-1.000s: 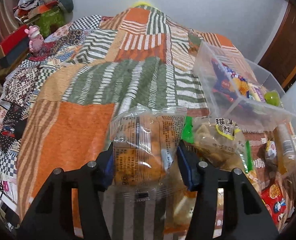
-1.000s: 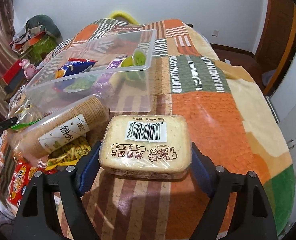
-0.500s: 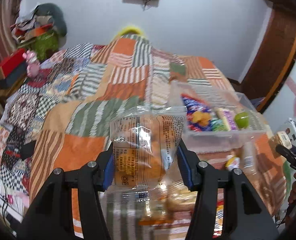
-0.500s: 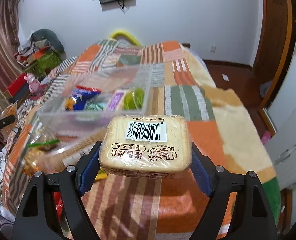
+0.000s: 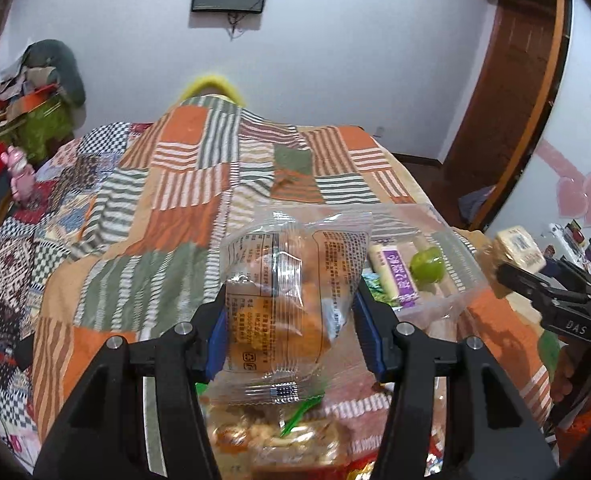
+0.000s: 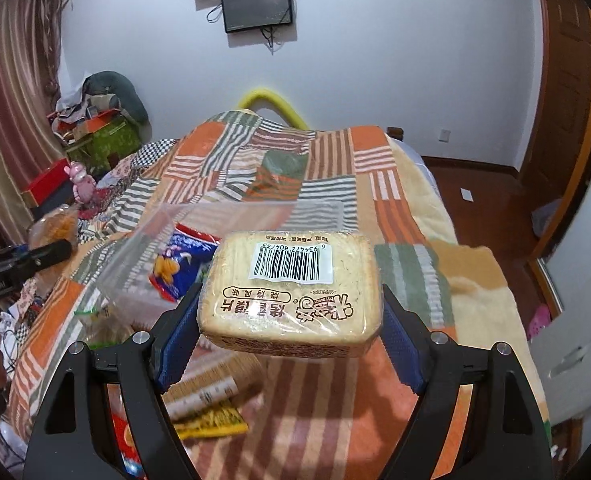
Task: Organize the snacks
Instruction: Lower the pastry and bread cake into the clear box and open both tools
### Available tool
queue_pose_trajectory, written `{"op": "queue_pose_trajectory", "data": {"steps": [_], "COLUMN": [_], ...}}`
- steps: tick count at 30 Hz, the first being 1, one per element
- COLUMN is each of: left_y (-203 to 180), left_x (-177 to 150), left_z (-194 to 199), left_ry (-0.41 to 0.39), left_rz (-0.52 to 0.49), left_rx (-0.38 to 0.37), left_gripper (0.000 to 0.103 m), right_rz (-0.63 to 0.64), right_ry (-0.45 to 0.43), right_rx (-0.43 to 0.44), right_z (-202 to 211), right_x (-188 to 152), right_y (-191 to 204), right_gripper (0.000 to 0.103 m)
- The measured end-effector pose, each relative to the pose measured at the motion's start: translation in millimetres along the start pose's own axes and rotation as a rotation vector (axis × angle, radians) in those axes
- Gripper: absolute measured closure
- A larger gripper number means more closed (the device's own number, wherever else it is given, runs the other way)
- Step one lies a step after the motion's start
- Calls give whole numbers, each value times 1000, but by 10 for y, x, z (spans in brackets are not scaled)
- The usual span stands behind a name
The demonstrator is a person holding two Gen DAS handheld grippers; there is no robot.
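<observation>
My left gripper (image 5: pixel 291 336) is shut on a clear bag of orange pastry (image 5: pixel 291 300) and holds it in the air above the bed. My right gripper (image 6: pixel 289 320) is shut on a wrapped pack of toast slices (image 6: pixel 291 292) with a barcode label, also held up. A clear plastic bin (image 5: pixel 447 276) lies on the patchwork blanket and holds a green fruit (image 5: pixel 427 266), a purple-labelled bar (image 5: pixel 395 276) and a blue snack bag (image 6: pixel 175 268). The right gripper with its toast pack (image 5: pixel 519 248) shows at the right edge of the left wrist view.
Loose snacks lie on the blanket in front of the bin: a roll of biscuits (image 6: pixel 203 392), a yellow-green packet (image 6: pixel 211 426) and clear bags (image 5: pixel 271 436). The patchwork blanket (image 5: pixel 167 216) stretches far and left. Clutter (image 6: pixel 95 128) stands at the left wall, a door (image 6: pixel 563 92) at right.
Both grippers have risen with their packs held. The views have tilted up from the bed toward the far wall, and the bin now sits lower and smaller in view.
</observation>
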State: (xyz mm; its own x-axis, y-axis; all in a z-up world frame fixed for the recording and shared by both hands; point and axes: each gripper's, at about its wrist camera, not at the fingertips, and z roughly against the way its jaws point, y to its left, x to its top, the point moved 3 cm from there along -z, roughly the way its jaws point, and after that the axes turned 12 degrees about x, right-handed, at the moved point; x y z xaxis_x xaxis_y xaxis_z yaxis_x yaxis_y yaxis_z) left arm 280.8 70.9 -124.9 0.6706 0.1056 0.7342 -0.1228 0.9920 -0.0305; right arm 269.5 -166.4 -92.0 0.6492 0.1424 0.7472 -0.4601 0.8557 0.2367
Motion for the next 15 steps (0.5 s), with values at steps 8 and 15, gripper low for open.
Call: {"op": "queue_pose_trajectory", "data": {"steps": [8, 15], "left_y": [-289, -448], "left_x": [83, 111], "left_z": [-338, -668], "left_ry": [30, 72], "left_rz": [-36, -46], "left_rx": [-36, -53], "left_gripper": [49, 49], "right_rz": [22, -3], "right_ry": [45, 114], "right_rx": [33, 48], "right_z": [-365, -645], "right_x": [92, 52], "right_y": [77, 40], "right_gripper": [24, 24]}}
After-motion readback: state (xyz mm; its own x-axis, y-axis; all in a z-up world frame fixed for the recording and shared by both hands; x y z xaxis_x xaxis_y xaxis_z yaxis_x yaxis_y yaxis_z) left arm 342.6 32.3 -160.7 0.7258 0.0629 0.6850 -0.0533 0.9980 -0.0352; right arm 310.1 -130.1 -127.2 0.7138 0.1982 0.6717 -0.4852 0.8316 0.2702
